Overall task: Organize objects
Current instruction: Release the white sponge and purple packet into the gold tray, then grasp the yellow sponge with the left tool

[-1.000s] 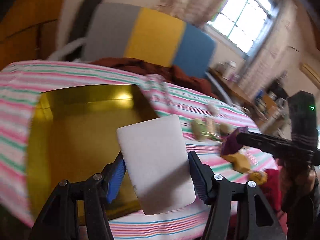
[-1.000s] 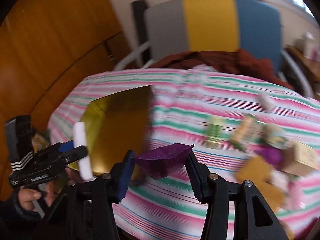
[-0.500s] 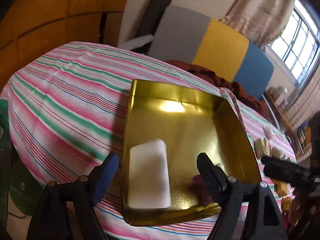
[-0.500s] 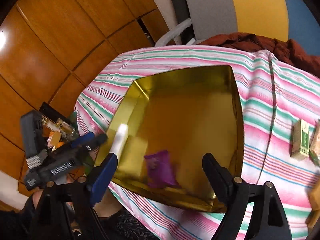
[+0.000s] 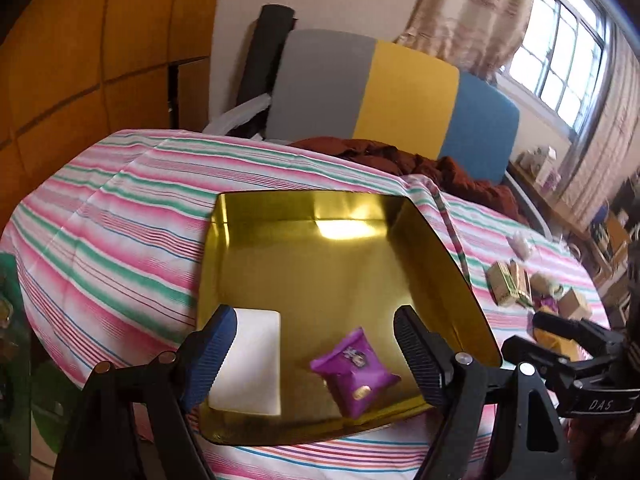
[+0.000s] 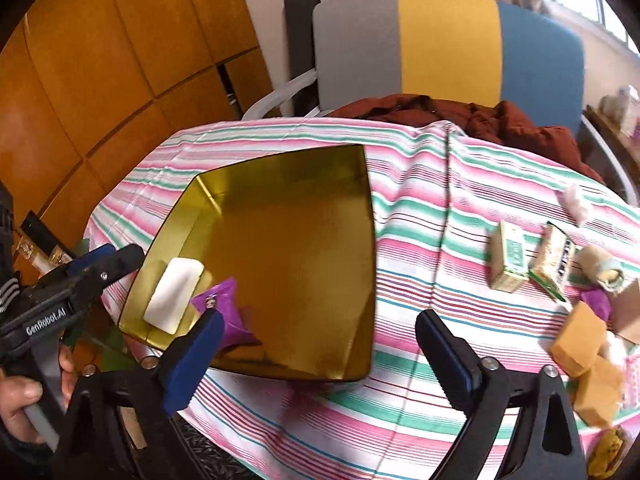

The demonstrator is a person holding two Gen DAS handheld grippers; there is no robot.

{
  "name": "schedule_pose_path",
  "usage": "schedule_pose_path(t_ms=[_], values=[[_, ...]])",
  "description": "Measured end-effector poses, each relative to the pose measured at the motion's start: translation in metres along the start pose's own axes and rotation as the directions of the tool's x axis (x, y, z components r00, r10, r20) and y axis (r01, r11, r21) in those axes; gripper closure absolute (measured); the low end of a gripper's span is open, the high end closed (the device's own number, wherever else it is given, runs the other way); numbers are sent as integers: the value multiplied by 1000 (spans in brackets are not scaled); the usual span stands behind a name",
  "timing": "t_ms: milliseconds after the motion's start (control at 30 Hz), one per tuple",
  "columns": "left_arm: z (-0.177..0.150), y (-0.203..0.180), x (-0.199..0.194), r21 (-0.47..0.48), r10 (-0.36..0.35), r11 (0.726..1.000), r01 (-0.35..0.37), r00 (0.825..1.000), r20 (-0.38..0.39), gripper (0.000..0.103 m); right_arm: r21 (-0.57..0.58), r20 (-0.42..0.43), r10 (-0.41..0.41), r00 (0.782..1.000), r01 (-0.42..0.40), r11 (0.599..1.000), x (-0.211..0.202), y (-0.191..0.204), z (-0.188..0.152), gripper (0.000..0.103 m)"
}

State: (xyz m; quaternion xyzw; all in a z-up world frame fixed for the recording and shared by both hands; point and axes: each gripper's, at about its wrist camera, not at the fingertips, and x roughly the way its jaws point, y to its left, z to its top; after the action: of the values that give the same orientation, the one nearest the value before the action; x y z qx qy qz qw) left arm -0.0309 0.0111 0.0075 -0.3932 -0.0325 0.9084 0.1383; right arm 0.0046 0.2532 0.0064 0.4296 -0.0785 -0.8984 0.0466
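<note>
A shiny gold tray (image 5: 320,216) (image 6: 360,168) lies on the striped tablecloth. Inside it, near the front edge, rest a white block (image 5: 252,364) (image 6: 174,294) and a purple packet (image 5: 354,370) (image 6: 226,306). My left gripper (image 5: 316,350) hovers open over the tray's near end, nothing between its fingers; it also shows at the left of the right wrist view (image 6: 120,258). My right gripper (image 6: 320,354) stands open above the tray's near right corner, holding nothing. Several loose packets and boxes (image 6: 516,258) (image 5: 506,284) lie on the cloth to the right.
A grey, yellow and blue chair back (image 5: 384,96) with a brown garment (image 6: 460,114) stands behind the table. Wooden panels (image 6: 100,60) fill the left. Tan boxes (image 6: 580,338) sit near the table's right edge. A hand (image 6: 24,392) holds the left gripper's handle.
Both grippers went from shut to open: the white block and the purple packet dropped into the gold tray. Since then both grippers have drawn back, the right one shifting rightward.
</note>
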Motion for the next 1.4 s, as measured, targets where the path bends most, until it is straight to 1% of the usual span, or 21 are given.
schedule_pose_path(t_ms=[67,133,200,400,500,633,700,800,833,933,967,1033,1100,1133,1167,1200,1233,1267,1333,1400], values=[[-2,-9,0,31,-4,1000,4,1000,-3,21,5,21,-20,1000,19,1000,-7,-6,-3,5],[-2,-21,-2,75,-2,997,1,1000,9,21,16,41,-30,999,30,999,-14,-13,-5,1],[-2,-30,-4,109,-1,994,0,1000,16,21,28,58,-42,997,40,999,-21,-20,-6,0],[-6,-56,-4,175,-54,983,52,999,3,21,99,75,-111,991,104,990,-35,-53,-12,0],[-7,-66,-2,198,-68,978,69,998,-9,21,155,77,-149,986,136,979,-43,-77,-19,0],[-11,-84,1,237,-100,966,105,994,-31,21,228,79,-229,970,206,952,-61,-116,-28,0],[-14,-94,3,258,-122,957,130,991,-46,21,265,81,-275,958,245,933,-72,-137,-33,0],[-17,-105,4,273,-174,944,186,982,-69,21,354,82,-347,934,298,887,-94,-177,-42,0],[-18,-110,5,273,-201,938,215,976,-79,21,393,84,-374,924,314,864,-104,-193,-46,0],[-21,-122,6,276,-248,923,268,963,-106,21,496,73,-448,891,357,792,-124,-232,-58,0],[-22,-126,7,278,-256,919,279,960,-116,21,531,68,-463,884,361,767,-129,-243,-63,0],[-25,-136,11,285,-268,911,298,953,-141,21,600,55,-478,876,354,718,-136,-266,-74,0],[-28,-145,16,291,-275,904,314,947,-168,21,650,39,-488,872,349,675,-138,-284,-85,0],[-30,-147,18,289,-276,902,320,944,-181,22,680,29,-481,876,335,652,-137,-293,-91,0],[-31,-151,20,283,-283,900,331,938,-199,22,713,39,-451,892,292,638,-137,-300,-97,0],[-32,-155,23,279,-291,897,344,932,-215,22,741,58,-428,902,248,624,-138,-306,-103,0],[-33,-161,25,283,-298,890,357,926,-231,22,765,72,-420,905,221,605,-139,-311,-107,0],[-34,-165,27,288,-302,885,365,923,-240,22,780,91,-424,901,200,593,-144,-314,-111,0],[-35,-180,31,315,-309,868,384,914,-262,22,796,135,-420,898,154,585,-148,-313,-115,0],[-37,-197,36,341,-317,848,404,905,-284,22,804,152,-409,900,128,580,-149,-314,-117,0]])
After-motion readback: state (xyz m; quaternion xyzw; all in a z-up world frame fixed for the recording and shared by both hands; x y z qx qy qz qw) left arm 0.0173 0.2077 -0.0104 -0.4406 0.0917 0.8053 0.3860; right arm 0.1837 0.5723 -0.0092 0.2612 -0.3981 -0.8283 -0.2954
